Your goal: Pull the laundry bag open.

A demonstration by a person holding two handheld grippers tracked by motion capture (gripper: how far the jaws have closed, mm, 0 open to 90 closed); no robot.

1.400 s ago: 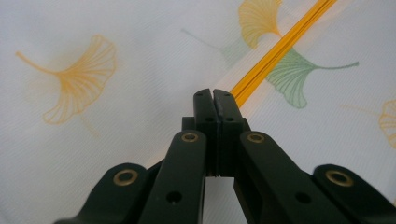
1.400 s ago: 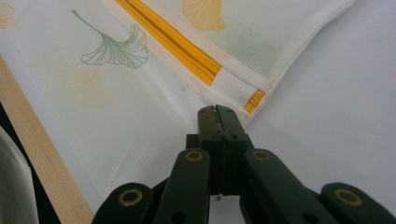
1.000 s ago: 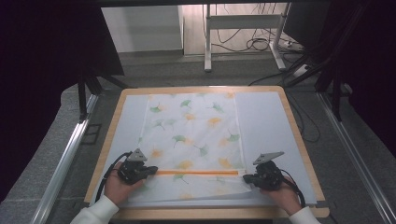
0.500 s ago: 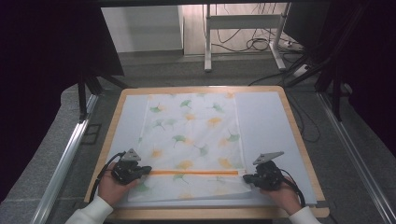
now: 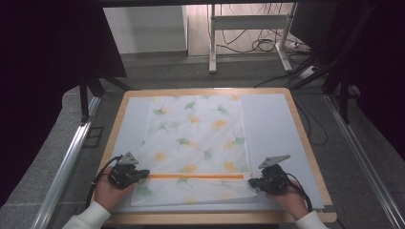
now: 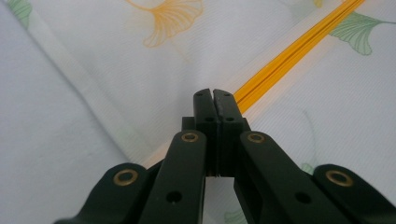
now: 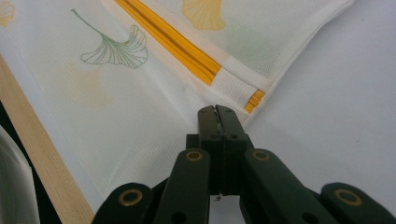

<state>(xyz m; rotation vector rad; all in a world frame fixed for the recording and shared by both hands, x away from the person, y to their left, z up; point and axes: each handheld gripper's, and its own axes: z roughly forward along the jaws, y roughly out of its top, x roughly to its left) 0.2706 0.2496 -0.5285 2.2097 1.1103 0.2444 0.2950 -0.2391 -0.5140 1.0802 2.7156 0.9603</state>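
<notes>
Near the front edge of the desk (image 5: 210, 218) lies one ginkgo-print mesh bag (image 5: 198, 143), flat on the pale mat (image 5: 272, 129), with its orange zipper (image 5: 196, 176) running crosswise between your hands. Left tongs (image 5: 143, 174) sit at the zipper's left end, jaws together; in the left gripper view (image 6: 214, 97) I can't tell whether any fabric is pinched. Right tongs (image 5: 253, 182) sit at the right end, also together — their tips (image 7: 217, 112) rest just short of the white end tab (image 7: 236, 88), on the fabric, no visible pinch.

My read: you're working on the zipper line. Keep both tips low and level, pull evenly outward so the mesh doesn't bunch, and don't drag the bag off the mat.

Count — one bag, one zipper, one mat, two tongs.
</notes>
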